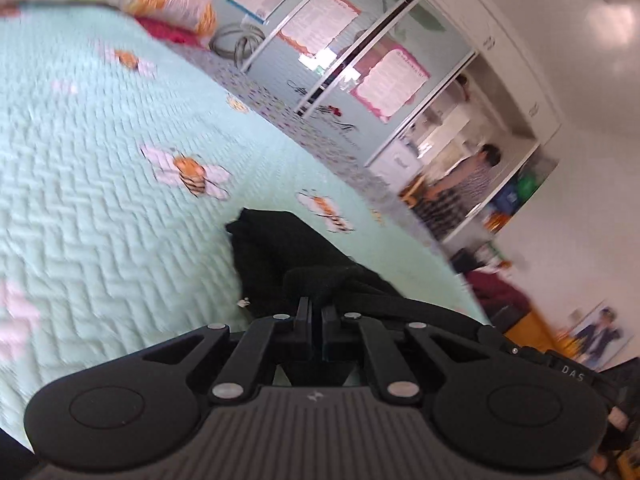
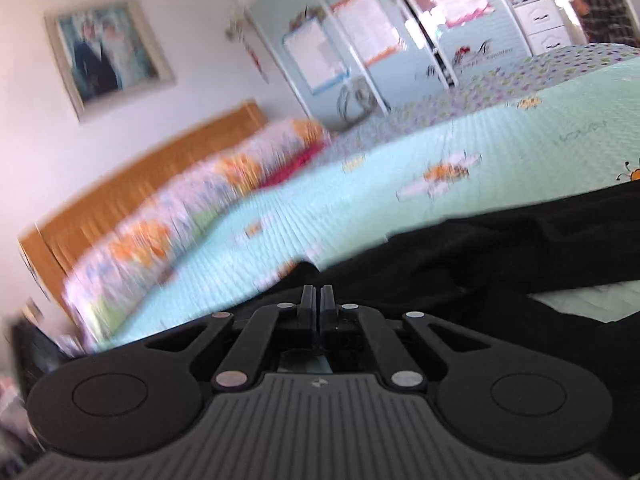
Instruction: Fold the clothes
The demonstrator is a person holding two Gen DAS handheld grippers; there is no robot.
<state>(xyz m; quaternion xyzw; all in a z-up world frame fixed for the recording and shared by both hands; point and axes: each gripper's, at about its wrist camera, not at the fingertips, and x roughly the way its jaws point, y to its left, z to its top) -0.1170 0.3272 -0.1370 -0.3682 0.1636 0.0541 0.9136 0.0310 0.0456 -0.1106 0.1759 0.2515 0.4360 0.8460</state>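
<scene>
A black garment (image 1: 280, 248) lies on a mint-green quilt with bees (image 1: 100, 200). In the left wrist view my left gripper (image 1: 316, 306) has its jaws together, with a bunched fold of the black cloth pinched at the tips. In the right wrist view the same black garment (image 2: 500, 256) stretches off to the right over the quilt (image 2: 400, 168). My right gripper (image 2: 318, 294) is shut too, and a peak of black cloth rises at its tips. Both views are blurred and tilted.
A flowered pillow (image 2: 180, 208) and a wooden headboard (image 2: 140, 176) stand at the head of the bed. Beyond the bed are sliding wardrobe doors (image 1: 320, 20) and a coiled cable (image 1: 240, 40). A person in a striped top (image 1: 468, 184) stands near the far doorway.
</scene>
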